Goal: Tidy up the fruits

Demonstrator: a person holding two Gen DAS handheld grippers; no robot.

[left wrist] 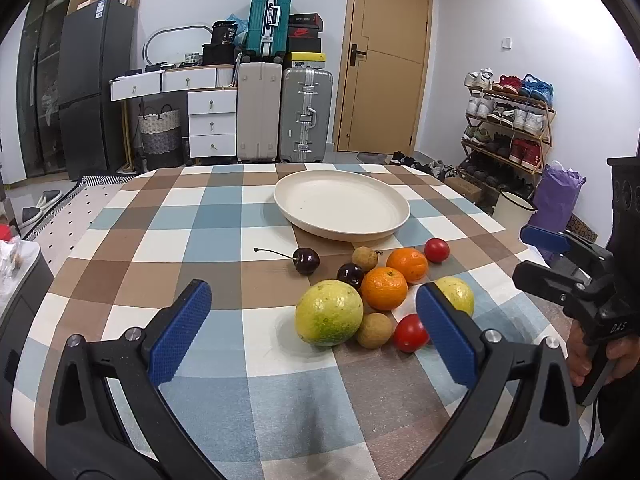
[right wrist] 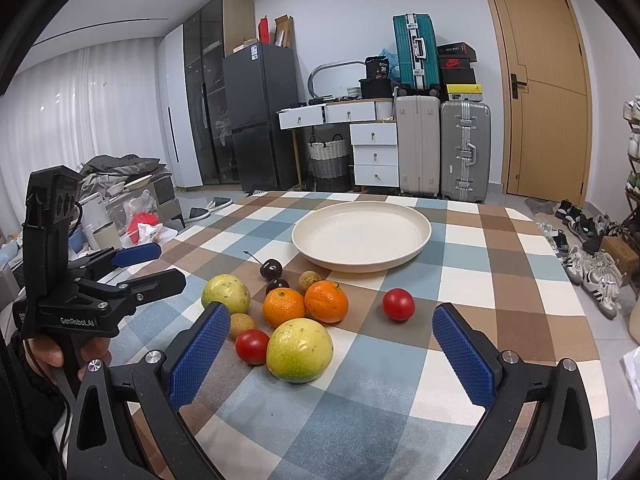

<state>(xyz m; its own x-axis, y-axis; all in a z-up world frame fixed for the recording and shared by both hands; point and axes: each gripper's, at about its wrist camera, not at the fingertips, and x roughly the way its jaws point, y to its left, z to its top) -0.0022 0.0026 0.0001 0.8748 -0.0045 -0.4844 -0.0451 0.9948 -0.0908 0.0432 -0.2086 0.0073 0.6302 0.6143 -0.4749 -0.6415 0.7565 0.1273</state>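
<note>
Ten fruits lie bunched on the checked table [left wrist: 224, 240], just in front of an empty cream plate [left wrist: 342, 204]: two yellow-green guavas, two oranges, two tomatoes, two cherries and two brown longans. Most of them touch a neighbour, so lifting one may set another rolling. One tomato [right wrist: 398, 304] sits apart on the right of the heap, the easiest first pick for that side. The plate stands near the pile, likely as the place to gather them.

The left tongs [left wrist: 316, 332] are spread wide, nothing between the pads, hovering above the near side of the table with the big guava [left wrist: 329, 312] roughly centred ahead. The right tongs [right wrist: 332, 356] are likewise spread and hold nothing, the other guava [right wrist: 299, 350] just ahead of them. Each tool tilts downward toward the pile, which suits a reach from the near edge. A hand [right wrist: 56, 354] grips the left handle. No fruit is on the plate yet; the sorting seems not begun
</note>
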